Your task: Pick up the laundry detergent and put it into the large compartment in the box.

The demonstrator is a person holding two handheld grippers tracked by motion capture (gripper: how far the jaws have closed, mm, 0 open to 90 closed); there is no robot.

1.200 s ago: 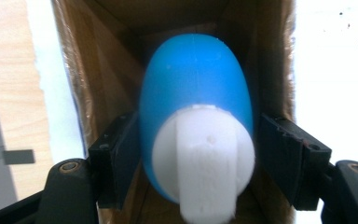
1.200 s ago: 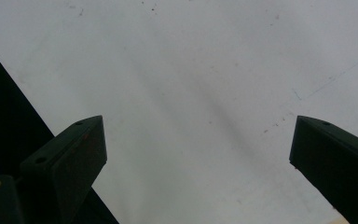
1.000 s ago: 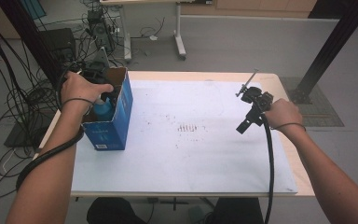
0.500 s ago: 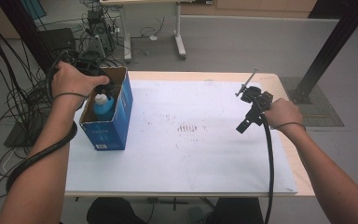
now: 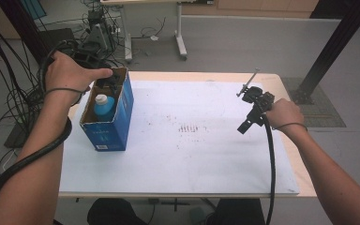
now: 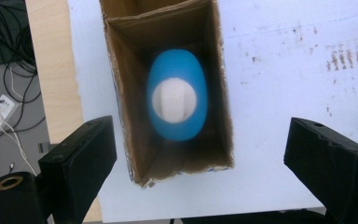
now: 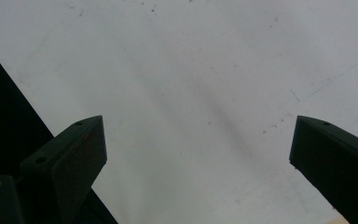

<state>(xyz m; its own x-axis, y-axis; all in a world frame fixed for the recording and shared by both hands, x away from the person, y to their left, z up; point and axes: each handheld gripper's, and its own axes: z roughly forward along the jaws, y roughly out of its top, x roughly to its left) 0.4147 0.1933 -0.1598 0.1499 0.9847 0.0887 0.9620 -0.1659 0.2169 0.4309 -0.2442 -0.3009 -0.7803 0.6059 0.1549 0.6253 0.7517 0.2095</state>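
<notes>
A blue bottle with a white cap (image 5: 104, 107) stands upright inside an open blue cardboard box (image 5: 110, 129) at the table's left. My left gripper (image 5: 111, 82) hovers over the box's far end. In the left gripper view, the bottle (image 6: 177, 95) lies below and apart from the jaws, inside the box's brown walls (image 6: 126, 98). The left gripper (image 6: 200, 128) is open, its jaws have just been opening, and nothing is pressed between them. At the right side of the table my right gripper (image 5: 244, 126) stands open, tilted down over the white sheet; in its own view the gripper (image 7: 198, 123) holds nothing.
A white sheet (image 5: 192, 159) with small dark marks (image 5: 187, 127) near its middle covers most of the wooden table (image 5: 300, 164). Black cables (image 5: 33, 154) trail from both grippers. Past the table's far edge are a desk leg (image 5: 180, 37) and tangled cables on the floor.
My left hand has lifted up and back from inside the box, its jaws parted, and the bottle stays standing in the box. The right hand has kept still.
</notes>
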